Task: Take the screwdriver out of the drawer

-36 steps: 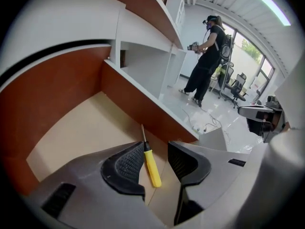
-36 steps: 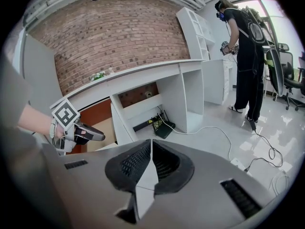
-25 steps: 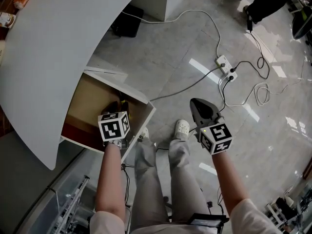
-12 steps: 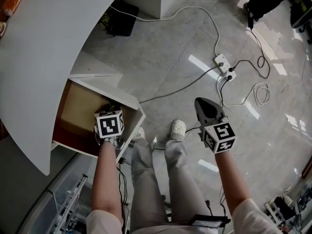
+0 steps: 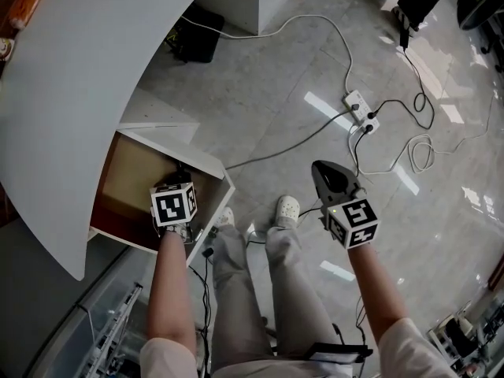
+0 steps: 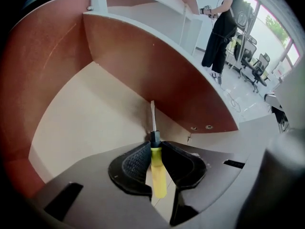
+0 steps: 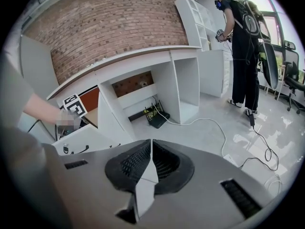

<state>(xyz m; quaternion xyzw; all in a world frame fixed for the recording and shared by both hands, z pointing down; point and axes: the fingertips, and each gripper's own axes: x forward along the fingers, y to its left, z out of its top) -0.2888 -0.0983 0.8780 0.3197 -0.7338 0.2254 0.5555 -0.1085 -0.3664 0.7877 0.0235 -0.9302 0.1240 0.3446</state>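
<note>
A screwdriver (image 6: 158, 175) with a yellow handle and a thin metal blade lies in the open wooden drawer (image 6: 86, 118), its tip near the drawer's corner. My left gripper (image 6: 153, 144) points steeply down into the drawer, and its jaws are closing with their black pads against both sides of the handle. In the head view the left gripper (image 5: 177, 187) sits under its marker cube at the near right corner of the drawer (image 5: 213, 164), hiding the screwdriver. My right gripper (image 5: 324, 170) hangs over the floor to the right, shut and holding nothing (image 7: 151, 142).
The white curved desktop (image 5: 79, 69) overhangs the drawer's far side. My legs and white shoes (image 5: 293, 206) stand between the grippers. A power strip (image 5: 361, 105) and loose cables lie on the grey floor. Another person (image 7: 240, 42) stands further off.
The head view has shifted slightly. My left gripper stays at the drawer's near right corner and its cube has tilted a little. The right gripper has barely moved.
</note>
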